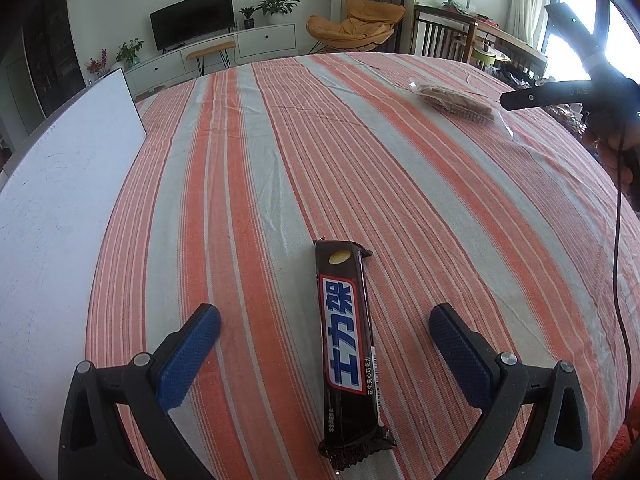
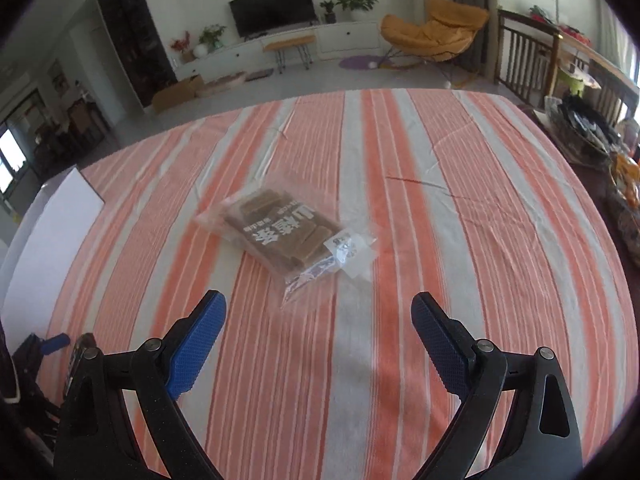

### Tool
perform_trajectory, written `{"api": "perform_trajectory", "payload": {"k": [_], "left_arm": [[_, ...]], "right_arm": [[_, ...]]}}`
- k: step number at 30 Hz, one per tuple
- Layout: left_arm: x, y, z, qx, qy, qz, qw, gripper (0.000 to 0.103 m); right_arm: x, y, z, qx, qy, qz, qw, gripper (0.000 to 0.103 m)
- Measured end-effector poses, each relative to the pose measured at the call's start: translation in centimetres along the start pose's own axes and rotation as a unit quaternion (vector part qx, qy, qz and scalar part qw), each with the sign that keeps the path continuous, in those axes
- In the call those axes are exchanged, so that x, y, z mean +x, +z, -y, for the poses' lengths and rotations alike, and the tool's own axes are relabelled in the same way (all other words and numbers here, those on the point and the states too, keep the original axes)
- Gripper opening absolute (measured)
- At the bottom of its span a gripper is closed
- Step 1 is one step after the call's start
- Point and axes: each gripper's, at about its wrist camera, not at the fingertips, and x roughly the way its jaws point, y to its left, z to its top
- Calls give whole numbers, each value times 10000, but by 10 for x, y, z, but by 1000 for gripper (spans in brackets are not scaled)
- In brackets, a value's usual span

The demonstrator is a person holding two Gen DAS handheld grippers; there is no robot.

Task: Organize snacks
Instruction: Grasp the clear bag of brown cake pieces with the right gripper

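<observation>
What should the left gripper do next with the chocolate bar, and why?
Probably lower the left gripper straight down and close on the chocolate bar. Its fingers are spread wide, the bar lies flat on the striped tablecloth lengthwise between them, and neither finger looks to be touching it. The right gripper is open too, short of the clear snack bag.
</observation>
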Motion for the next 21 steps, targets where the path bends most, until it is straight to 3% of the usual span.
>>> {"api": "perform_trajectory", "payload": {"k": [3,6,9,11,13,14,15,17,21], "left_arm": [[-1,0,0,-2,-2,2,10000,103],[-2,0,0,-2,-4,2,10000,103],[-1,0,0,-2,-1,1,10000,103],[-1,0,1,-1,-1,2,10000,103],[-1,1,1,-1,-2,1,10000,103],[-1,1,1,-1,-1,1,10000,103],[-1,1,1,-1,-2,2,10000,103],[-1,1,1,-1,-2,2,10000,103],[0,1,1,-1,-2,2,10000,103]], "right_arm": [[38,22,-14,-1039,-391,-527,9924,95],[72,40,-11,-1096,-443,-753,9901,94],[93,52,1,-373,-34,-839,9958,95],[92,56,3,27,-198,-757,9969,92],[85,55,3,339,-312,-686,9966,75],[78,54,2,587,-282,-675,9956,56],[73,50,4,864,-309,-716,9932,50],[60,35,5,1367,-281,-782,9871,49],[29,-13,-27,1796,-419,-744,9800,50]]}}
